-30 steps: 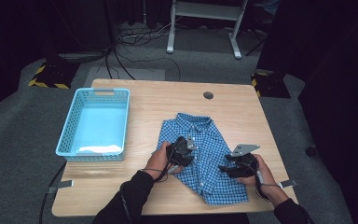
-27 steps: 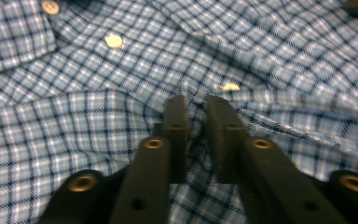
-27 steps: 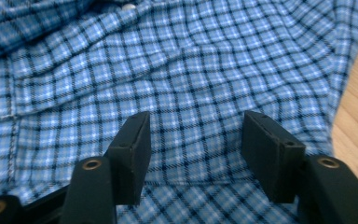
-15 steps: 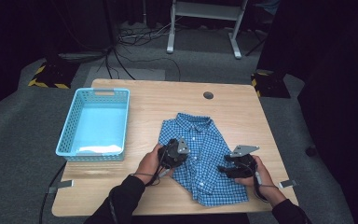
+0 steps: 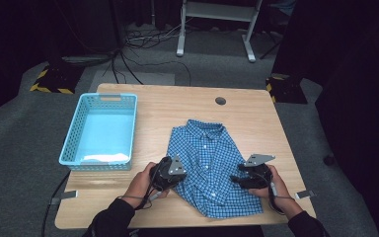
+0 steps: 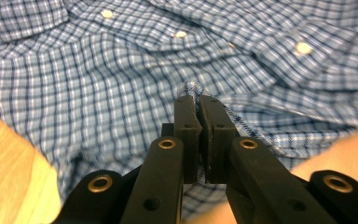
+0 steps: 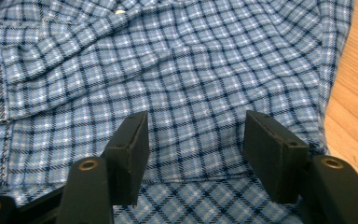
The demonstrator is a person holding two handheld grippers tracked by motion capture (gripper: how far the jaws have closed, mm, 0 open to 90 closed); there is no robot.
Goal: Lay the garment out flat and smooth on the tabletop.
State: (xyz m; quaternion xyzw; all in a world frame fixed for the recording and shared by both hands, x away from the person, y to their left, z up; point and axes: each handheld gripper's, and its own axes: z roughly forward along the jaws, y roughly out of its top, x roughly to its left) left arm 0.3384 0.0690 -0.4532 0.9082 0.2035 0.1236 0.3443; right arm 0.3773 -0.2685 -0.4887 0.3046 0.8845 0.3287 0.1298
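A blue checked shirt lies buttoned and folded on the wooden table, collar away from me. My left gripper is at the shirt's near left edge. In the left gripper view its jaws are shut on a pinched fold of the shirt. My right gripper rests at the shirt's near right side. In the right gripper view its jaws stand open over the flat cloth, with nothing pinched between them.
A light blue plastic basket stands on the left of the table with something white on its floor. A round cable hole is at the table's far side. Bare wood lies beyond the shirt and to its right.
My left gripper has shut on the shirt's left edge and moved left and toward me with the cloth. The right gripper has stayed where it was.
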